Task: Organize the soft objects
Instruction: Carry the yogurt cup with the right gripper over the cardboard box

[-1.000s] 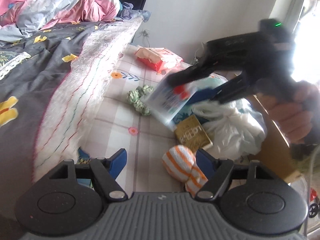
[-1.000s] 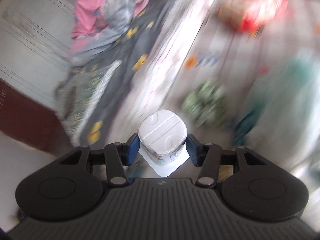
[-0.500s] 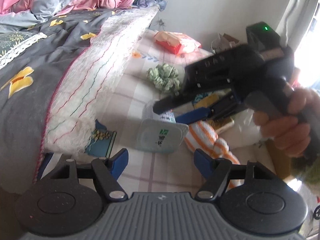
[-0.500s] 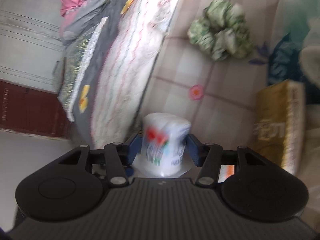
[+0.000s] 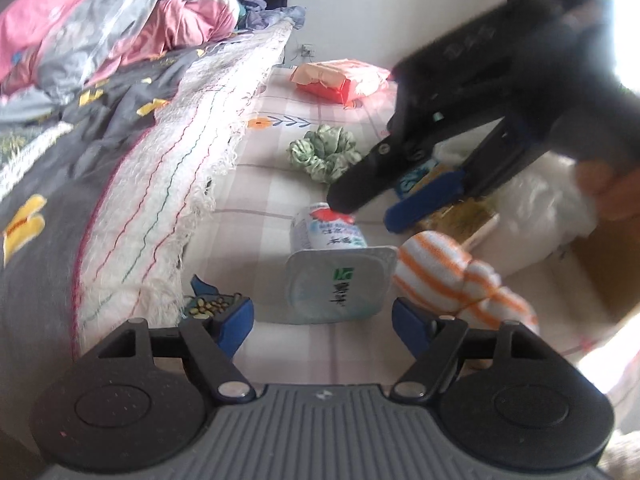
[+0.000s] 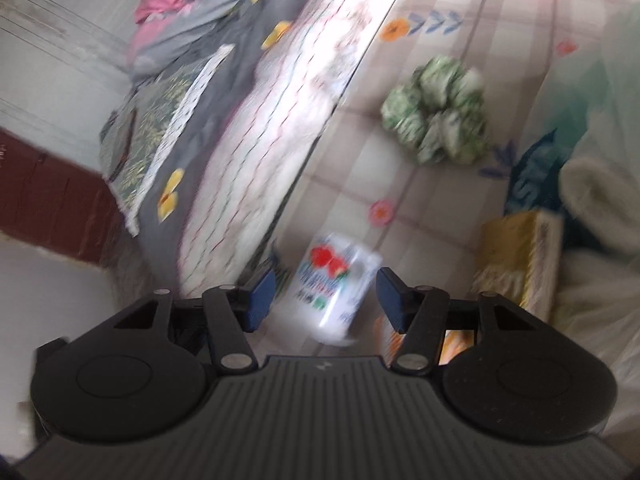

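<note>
Your right hand-held gripper (image 6: 324,296) is released: its blue pads stand spread, with the yogurt cup (image 6: 334,280) lying between them and touching neither as far as the blurred right wrist view shows. In the left wrist view, that same gripper (image 5: 368,208) hovers over the cup (image 5: 332,264), one dark fingertip just at the cup's base end. The cup lies on its side on the checked bedsheet (image 5: 264,184), its foil lid facing your left hand-held gripper (image 5: 322,318).

Your left gripper is also spread wide and grasps nothing; the cup's lid sits just ahead of the gap between its pads. An orange-striped sock bundle (image 5: 452,280) lies touching the cup's lid edge, near the left gripper's right pad. A green scrunchie (image 5: 324,152) lies farther up the sheet, well apart from the cup, and a red-and-pink tissue pack (image 5: 340,80) lies beyond it. A gold box (image 6: 520,256) and a white plastic bag (image 5: 544,200) lie to the right. A fringed white blanket (image 5: 172,176) runs along the left.
</note>
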{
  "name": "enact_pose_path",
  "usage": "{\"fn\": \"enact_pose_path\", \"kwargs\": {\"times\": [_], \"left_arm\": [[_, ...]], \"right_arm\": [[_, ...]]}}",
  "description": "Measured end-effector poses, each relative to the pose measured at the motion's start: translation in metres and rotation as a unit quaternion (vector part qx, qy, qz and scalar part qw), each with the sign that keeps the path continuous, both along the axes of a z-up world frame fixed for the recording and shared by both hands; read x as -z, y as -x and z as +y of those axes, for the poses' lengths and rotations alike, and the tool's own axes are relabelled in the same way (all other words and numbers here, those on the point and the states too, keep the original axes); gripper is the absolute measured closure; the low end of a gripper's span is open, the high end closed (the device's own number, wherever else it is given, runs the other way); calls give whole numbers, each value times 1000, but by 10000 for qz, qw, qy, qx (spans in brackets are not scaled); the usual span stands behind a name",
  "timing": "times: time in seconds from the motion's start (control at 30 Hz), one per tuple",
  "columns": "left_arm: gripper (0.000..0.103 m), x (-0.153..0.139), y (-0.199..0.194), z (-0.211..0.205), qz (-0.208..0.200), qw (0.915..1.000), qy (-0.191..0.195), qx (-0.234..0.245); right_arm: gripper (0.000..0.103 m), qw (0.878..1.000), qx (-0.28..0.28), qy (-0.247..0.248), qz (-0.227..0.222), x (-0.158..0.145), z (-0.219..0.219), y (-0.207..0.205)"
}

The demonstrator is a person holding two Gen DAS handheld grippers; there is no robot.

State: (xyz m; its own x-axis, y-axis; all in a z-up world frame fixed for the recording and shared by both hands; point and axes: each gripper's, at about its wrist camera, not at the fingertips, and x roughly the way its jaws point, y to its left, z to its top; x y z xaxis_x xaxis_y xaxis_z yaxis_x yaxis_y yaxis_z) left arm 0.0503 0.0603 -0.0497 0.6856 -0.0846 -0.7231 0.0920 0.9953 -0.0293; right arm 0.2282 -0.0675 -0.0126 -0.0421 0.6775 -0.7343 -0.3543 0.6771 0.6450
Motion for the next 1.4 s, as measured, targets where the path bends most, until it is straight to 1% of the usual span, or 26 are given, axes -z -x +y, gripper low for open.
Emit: {"fn": "enact_pose_path", "kwargs": {"times": [0.07,0.23,0.27,0.3,0.33,0.4,0.43,0.53,0.67,0.77,0.9,1.0,1.07,1.17,1.23,1.3,1.4], "left_arm": [[23,3,-5,-3,-17,9999,-141,76],[23,10,-17,-9,-15,9993,-296,240],[24,11,-19,-9,41,9993,-268,248],[27,13,-22,-7,124,9995,-191,228],[32,14,-25,-5,209,9996,-84,195],[35,14,-28,-1,245,9996,94,141],[40,13,-29,0,257,9995,142,135],[40,10,-33,1,323,9992,204,75],[40,1,-38,9,447,9979,466,-84],[40,-9,-43,17,432,9963,720,-167],[40,-19,-54,24,336,9947,942,-243],[40,-22,-64,23,243,9950,939,-258],[40,-24,-68,21,167,9958,864,-255],[41,-23,-78,19,150,9962,804,-312],[42,-24,-81,20,174,9958,814,-370],[42,-27,-81,19,161,9961,787,-374],[42,-31,-79,18,153,9961,789,-370]], "right_arm": [[47,9999,-79,-25,132,4,1,5],[47,9995,-73,18,319,18,8,6],[47,9991,-54,-32,419,22,8,4],[47,9985,-41,-107,533,25,7,3],[47,9981,-27,-139,592,26,7,3],[47,9976,-27,-199,664,27,6,1],[46,9971,-12,-236,721,28,5,1],[46,9955,46,-351,884,29,2,-2],[46,9926,164,-623,1032,25,-4,-6],[46,9907,288,-852,1017,19,-8,-10],[46,9898,565,-906,945,16,-11,-20],[47,9894,758,-868,881,19,-12,-27],[48,9897,832,-824,822,20,-10,-31],[54,9900,942,-724,766,24,-7,-35],[61,9893,1010,-697,791,27,-9,-37],[65,9889,1045,-693,792,28,-9,-38],[66,9877,1076,-771,833,26,-12,-36]]}}
